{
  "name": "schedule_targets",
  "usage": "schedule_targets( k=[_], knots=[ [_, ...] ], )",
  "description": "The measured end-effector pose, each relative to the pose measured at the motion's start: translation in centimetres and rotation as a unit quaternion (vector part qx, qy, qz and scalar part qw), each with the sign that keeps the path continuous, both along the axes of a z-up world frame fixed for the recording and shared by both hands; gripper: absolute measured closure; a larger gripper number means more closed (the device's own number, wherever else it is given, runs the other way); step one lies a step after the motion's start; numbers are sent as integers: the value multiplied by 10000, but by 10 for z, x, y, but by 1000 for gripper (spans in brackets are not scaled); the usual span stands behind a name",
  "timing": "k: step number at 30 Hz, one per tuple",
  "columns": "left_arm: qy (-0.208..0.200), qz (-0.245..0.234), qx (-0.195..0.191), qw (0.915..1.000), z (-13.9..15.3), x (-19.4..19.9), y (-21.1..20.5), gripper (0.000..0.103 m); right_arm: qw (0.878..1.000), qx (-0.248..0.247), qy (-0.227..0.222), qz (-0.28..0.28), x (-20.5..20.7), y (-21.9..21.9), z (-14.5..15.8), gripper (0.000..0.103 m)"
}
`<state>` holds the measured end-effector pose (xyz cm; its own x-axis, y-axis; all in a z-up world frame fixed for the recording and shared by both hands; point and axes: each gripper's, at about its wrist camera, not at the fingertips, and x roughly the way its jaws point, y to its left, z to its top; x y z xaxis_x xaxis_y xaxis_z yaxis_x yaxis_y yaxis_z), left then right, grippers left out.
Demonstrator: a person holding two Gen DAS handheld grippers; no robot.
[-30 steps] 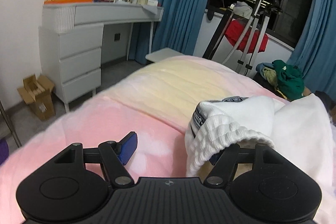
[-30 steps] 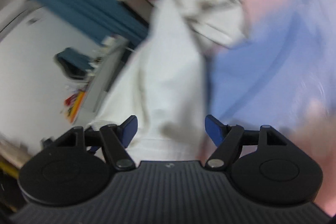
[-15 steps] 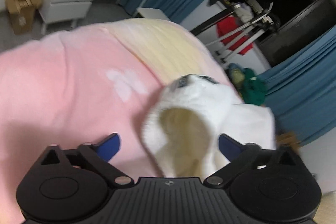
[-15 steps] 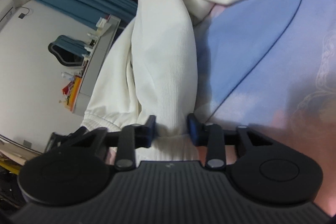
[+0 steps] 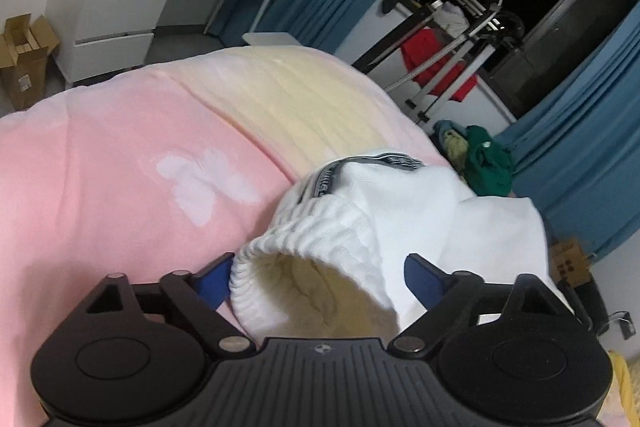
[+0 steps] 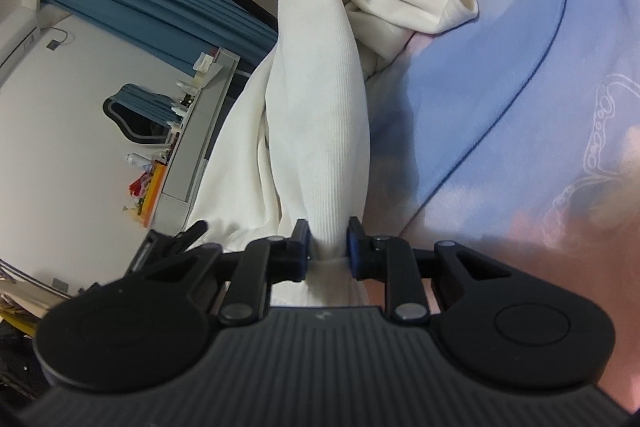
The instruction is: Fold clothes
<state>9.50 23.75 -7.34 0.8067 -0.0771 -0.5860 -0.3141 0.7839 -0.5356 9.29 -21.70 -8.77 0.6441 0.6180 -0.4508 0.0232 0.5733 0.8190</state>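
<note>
Fingers first: the right gripper has its blue pads pinching a bunched band of the white garment, jaws closing tighter on the fabric. The left gripper has fingers spread, jaws closing, with the garment's ribbed cuff sitting between them; the left pad looks to be touching the cuff's edge, the right pad stands clear of it, so no grip there yet. Landmark is the pink blanket on the bed: the white garment lies crumpled on it, at its far side toward the blue curtains, with the striped trim just beyond the cuff. In the right wrist view the garment runs as a taut ridge from the pinch up to a loose heap with the same trim, over the blanket's blue patch. Step in hand, by judgement: acquisition and spreading, not folding; one end secured, the other being picked up. Nothing is flat yet, so the task looks early. Next move calls for the left gripper to finish closing on the cuff, preferably on a single layer of the ribbing rather than the whole open mouth, then both hands pulling apart and lifting to shake the heap out over the blanket. Risk: the cuff is thick and springy and could squirm out sideways as the pads meet; the right pinch holds bunched cloth, so the body may stay twisted when tensioned.
</note>
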Motion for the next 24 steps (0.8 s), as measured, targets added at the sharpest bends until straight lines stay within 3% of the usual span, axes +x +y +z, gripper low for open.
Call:
schedule_targets(
  k=[5, 7, 14, 18, 22, 24],
  knots=[
    [102, -138, 199, 9997, 17, 22, 6, 77, 9993, 339, 125, 74, -7, 5, -1, 81],
    [52, -332, 405, 9986, 37, 33, 7, 87, 9987, 481, 82, 132, -12, 15, 4, 82],
    [-804, -518, 1298, 9869, 127, 59, 49, 90, 9927, 957, -198, 711, -8, 102, 30, 84],
    [-823, -326, 1337, 9871, 164, 100, 107, 90, 9853, 1249, -334, 1115, 16, 171, 37, 87],
    [-612, -204, 1727, 9829, 165, 151, 147, 89, 9797, 1298, -333, 1492, 49, 240, 30, 89],
    [-391, -175, 1787, 9830, 144, 175, 164, 89, 9801, 1127, -272, 1608, 66, 268, 20, 90]
  ],
)
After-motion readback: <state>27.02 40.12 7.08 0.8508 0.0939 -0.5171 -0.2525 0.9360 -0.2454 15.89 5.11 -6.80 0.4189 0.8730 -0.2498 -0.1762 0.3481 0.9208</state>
